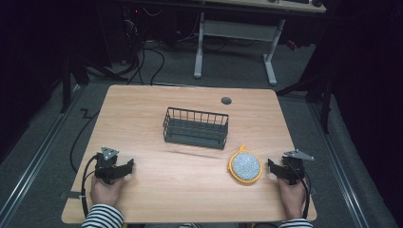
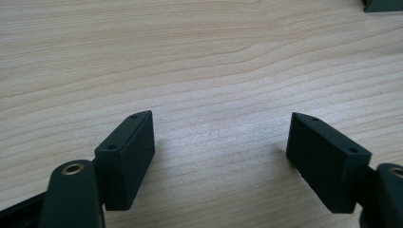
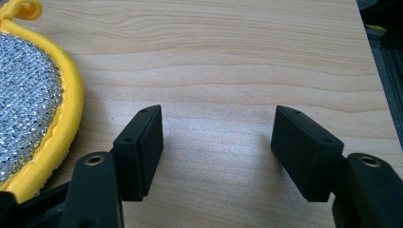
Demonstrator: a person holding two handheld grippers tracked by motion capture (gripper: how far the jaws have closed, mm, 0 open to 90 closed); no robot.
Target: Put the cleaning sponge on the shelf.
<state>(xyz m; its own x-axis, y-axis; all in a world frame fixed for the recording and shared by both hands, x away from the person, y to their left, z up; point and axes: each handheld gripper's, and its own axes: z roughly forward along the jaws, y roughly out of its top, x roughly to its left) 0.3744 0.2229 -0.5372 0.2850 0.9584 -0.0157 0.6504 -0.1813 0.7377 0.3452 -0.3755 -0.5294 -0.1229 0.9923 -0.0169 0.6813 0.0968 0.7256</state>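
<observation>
A round scouring pad [image 1: 245, 165] with a silver mesh face and a yellow rim lies on the wooden table [image 1: 190, 99], front right. In the right gripper view the pad [image 3: 28, 104] lies just left of my jaws. A dark wire basket [image 1: 195, 127] stands empty at the table's middle; its corner [image 2: 382, 4] shows in the left gripper view. My left gripper [image 1: 127, 167] rests open at the front left, over bare wood [image 2: 221, 137]. My right gripper [image 1: 272, 166] rests open just right of the pad, with nothing between its jaws [image 3: 218, 133].
A small dark round cap [image 1: 226, 100] sits in the tabletop at the back right. Beyond the table stand a white desk frame [image 1: 235, 33] and cables on a grey floor. The table's right edge [image 3: 368, 57] runs close to my right gripper.
</observation>
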